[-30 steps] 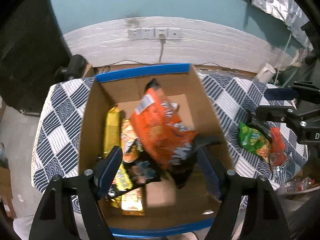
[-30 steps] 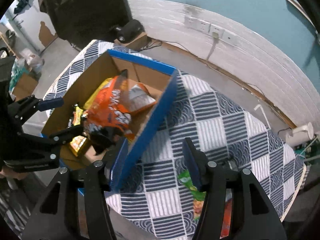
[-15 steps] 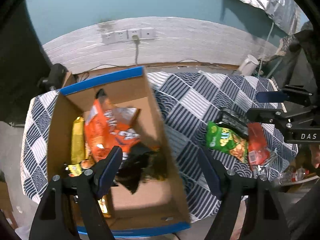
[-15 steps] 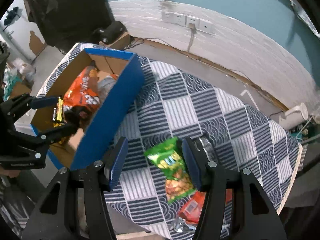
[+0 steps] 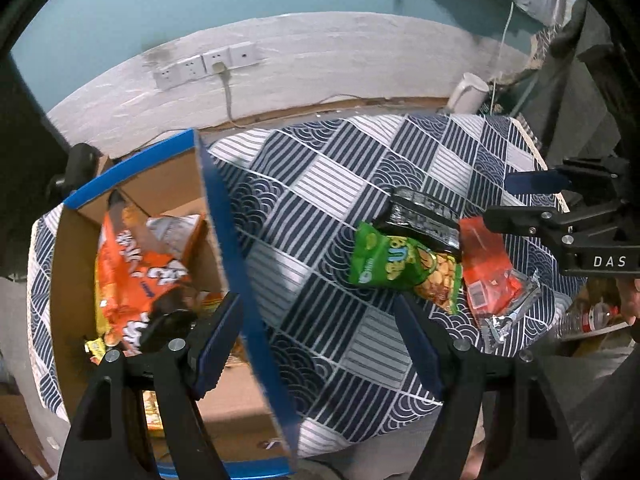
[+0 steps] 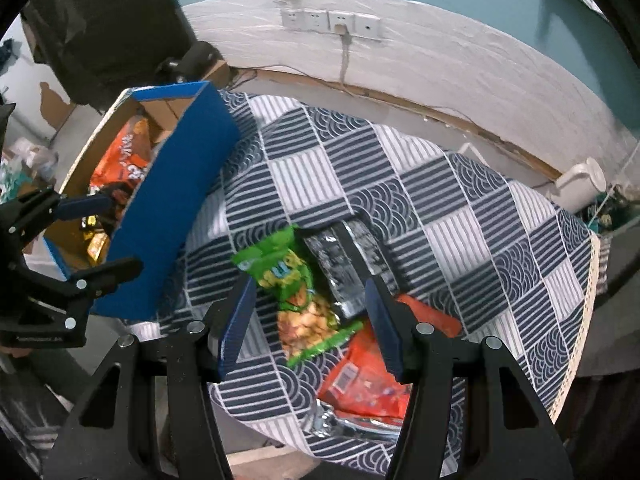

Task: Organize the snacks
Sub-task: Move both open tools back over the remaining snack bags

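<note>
An open cardboard box (image 5: 224, 216) with blue outer walls (image 6: 176, 216) stands at the left end of the checked tablecloth. An orange snack bag (image 5: 132, 272) and smaller yellow packs lie inside it. On the cloth to its right lie a green snack bag (image 6: 288, 280), a black foil pack (image 6: 344, 264) partly over it, and a red pack (image 6: 372, 376). My left gripper (image 5: 320, 340) is open and empty above the box's right wall. My right gripper (image 6: 310, 312) hovers open over the green bag (image 5: 392, 264), not touching it.
The round table's cloth (image 6: 460, 240) has free room behind the snacks. A white jug (image 6: 580, 184) stands by the wall at the far right, below wall sockets (image 6: 332, 22) with a cable. A plastic bottle (image 5: 588, 316) lies past the table's right edge.
Both grippers have moved to the right, from over the box toward the loose snacks. The green bag has come between the right gripper's fingers in its view. Jaw widths look unchanged.
</note>
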Tool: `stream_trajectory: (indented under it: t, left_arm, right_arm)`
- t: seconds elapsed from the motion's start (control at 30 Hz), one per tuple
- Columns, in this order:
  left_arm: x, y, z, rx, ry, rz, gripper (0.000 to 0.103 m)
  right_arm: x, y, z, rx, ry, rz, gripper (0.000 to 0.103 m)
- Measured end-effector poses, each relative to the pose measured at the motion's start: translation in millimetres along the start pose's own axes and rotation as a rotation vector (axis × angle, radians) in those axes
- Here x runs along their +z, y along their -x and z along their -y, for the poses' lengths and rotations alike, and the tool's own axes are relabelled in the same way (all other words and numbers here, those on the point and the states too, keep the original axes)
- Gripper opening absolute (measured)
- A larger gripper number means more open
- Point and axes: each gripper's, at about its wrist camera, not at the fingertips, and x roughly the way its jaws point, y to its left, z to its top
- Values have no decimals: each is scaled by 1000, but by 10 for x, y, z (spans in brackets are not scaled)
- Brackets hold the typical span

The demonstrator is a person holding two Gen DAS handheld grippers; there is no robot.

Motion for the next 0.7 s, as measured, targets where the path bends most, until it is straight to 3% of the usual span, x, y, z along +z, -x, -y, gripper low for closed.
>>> stream_trajectory:
  t: [0.37,0.7]
  left_arm:
    - [28,-410,281,37,-52,-77,79]
    - [5,-794,344,87,-77,-152,79]
  right_arm:
    - [-133,-266,430,-7,-42,-58,57]
    - [-210,-601,521,18,-29,-134,57]
